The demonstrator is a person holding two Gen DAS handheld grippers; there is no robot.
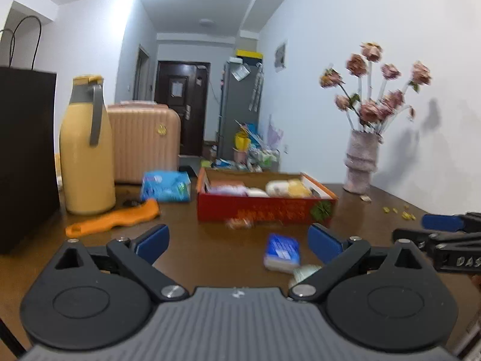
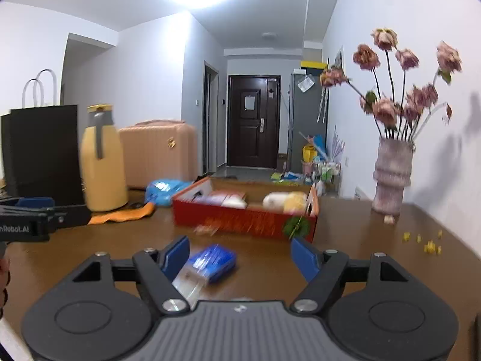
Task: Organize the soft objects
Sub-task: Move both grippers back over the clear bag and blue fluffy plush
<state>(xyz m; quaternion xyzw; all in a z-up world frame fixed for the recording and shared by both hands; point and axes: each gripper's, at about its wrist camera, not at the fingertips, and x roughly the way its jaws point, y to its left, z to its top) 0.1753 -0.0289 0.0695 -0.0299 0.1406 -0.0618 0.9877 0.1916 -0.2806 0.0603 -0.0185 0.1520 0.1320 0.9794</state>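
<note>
Tissue packs are what we are tidying here: a small blue tissue pack lies on the brown table just ahead of us, between the near edge and the red box. Our left gripper stands wide and holds nothing; our right gripper is also spread, the pack lying between its fingers without either pad pressing it. We judge the pack light, squashy and slick-wrapped, best pinched across its short sides. Farther back, the box already holds pale soft items; a larger blue pack and a yellow flask sit to its left, a vase far right.
</note>
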